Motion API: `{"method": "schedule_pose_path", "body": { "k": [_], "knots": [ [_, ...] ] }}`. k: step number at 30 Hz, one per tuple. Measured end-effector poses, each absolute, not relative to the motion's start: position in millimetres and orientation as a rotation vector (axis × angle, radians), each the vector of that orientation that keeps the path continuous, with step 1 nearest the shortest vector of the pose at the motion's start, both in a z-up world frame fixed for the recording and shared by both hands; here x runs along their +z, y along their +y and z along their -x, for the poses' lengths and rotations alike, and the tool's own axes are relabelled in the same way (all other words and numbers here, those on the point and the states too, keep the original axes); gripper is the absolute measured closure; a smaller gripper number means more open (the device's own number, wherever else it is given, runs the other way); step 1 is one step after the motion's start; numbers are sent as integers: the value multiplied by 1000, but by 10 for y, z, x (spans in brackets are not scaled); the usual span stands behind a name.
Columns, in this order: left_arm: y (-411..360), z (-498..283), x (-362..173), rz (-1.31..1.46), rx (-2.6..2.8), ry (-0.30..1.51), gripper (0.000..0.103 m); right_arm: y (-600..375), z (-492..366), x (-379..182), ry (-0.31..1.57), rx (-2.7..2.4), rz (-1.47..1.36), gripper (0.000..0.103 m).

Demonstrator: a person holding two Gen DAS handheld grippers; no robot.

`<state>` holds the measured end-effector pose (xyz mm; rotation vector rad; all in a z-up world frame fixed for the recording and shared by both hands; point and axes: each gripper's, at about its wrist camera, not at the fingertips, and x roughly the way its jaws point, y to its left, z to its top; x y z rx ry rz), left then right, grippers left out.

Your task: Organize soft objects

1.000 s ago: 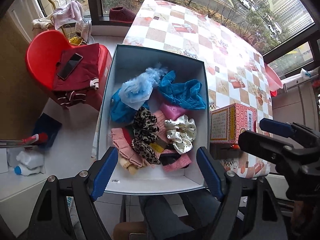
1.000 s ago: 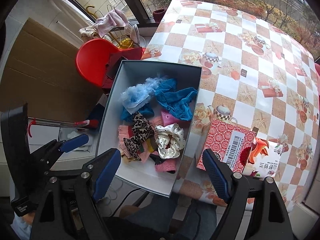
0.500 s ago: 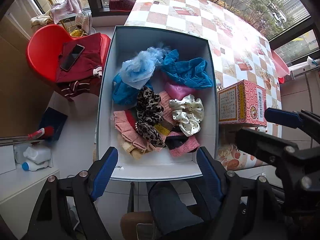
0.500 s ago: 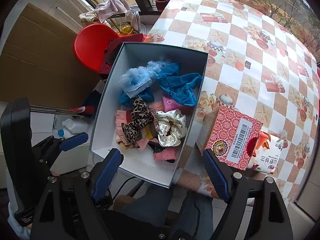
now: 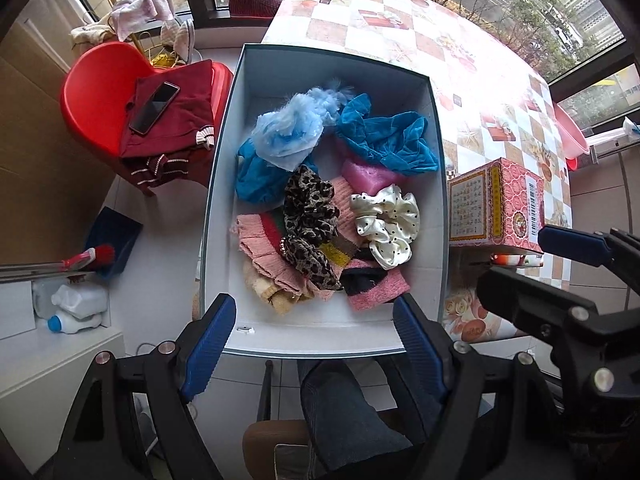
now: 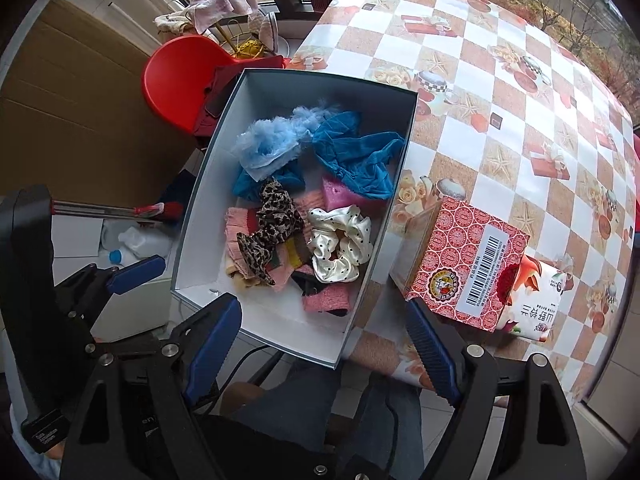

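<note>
Above centre of my left view, the leopard scrunchie (image 5: 308, 216) lies lengthwise, straight ahead of my left gripper (image 5: 316, 336) (empty, jaws spread); the right gripper (image 6: 320, 344), equally unclenched, hangs off-side.

Open white box (image 5: 224, 184) mid-frame, heaped with blue cloths (image 5: 384, 140), leopard scrunchie (image 5: 308, 208), white dotted scrunchie (image 5: 386, 224), pink knits (image 5: 264, 252)

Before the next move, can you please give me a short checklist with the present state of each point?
1. Left tongs open and empty: ok.
2. Right tongs open and empty: ok.
3. Soft items in the white box, none on the table: ok.
4. White dotted scrunchie on top and free to grasp: ok.
5. Leopard scrunchie unobstructed: ok.
6. Red carton beside the box, not leaning on it: cannot tell.
</note>
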<state>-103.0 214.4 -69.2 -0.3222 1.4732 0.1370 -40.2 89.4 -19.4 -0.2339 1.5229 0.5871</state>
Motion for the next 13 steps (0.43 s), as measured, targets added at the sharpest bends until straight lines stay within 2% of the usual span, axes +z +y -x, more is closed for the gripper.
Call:
{"method": "schedule_pose_path", "body": {
  "k": [13],
  "knots": [
    [2211,1087,-681,385,121,1433,20,917,410,-228,1529,579,250,18]
  ]
}}
